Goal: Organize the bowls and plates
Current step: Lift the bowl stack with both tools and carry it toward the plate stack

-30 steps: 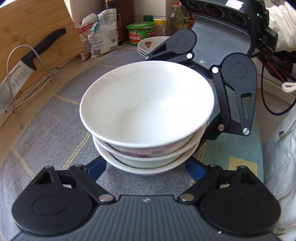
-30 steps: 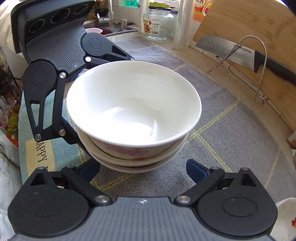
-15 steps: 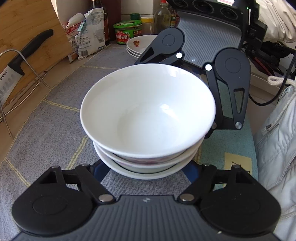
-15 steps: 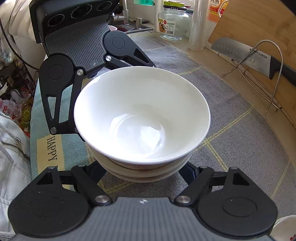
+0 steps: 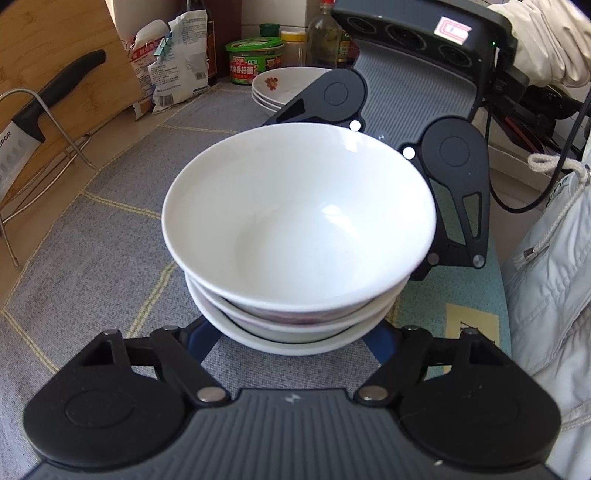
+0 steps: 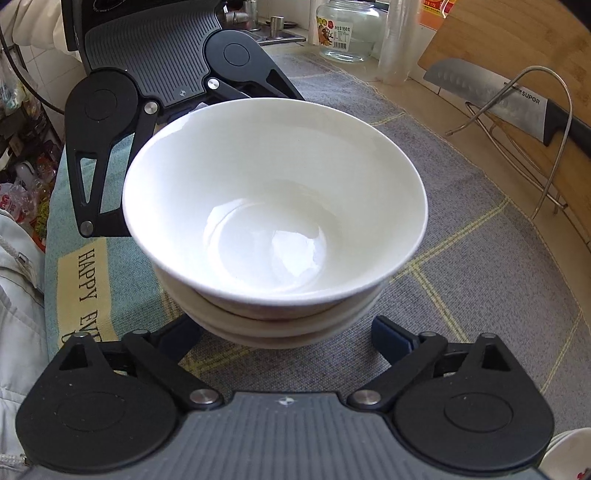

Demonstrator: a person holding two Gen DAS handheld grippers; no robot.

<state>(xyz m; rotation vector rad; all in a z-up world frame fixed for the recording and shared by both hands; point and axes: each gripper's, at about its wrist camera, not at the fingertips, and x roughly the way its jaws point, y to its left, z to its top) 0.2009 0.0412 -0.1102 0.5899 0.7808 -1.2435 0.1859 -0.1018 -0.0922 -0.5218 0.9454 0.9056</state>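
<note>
A stack of three white bowls (image 5: 299,229) is held between my two grippers, which face each other from opposite sides, above a grey checked mat (image 5: 110,221). My left gripper (image 5: 291,341) has its blue-padded fingers wide apart, cradling the base of the bottom bowl. My right gripper (image 6: 291,332) does the same from the other side under the bowl stack (image 6: 275,206). The fingertips are hidden under the bowls. A stack of flower-patterned plates (image 5: 280,86) sits at the back of the mat.
A knife (image 5: 37,114) rests in a wire rack (image 5: 55,122) against a wooden board (image 5: 62,55). Jars, bottles and packets (image 5: 255,61) line the back. A glass jar (image 6: 349,31) and a sink lie beyond. A teal cloth (image 6: 81,280) covers the counter's near edge.
Both grippers have stayed wrapped around the bowl stack and carried it; the background has shifted slightly and the stack appears a little higher and nearer the plates.
</note>
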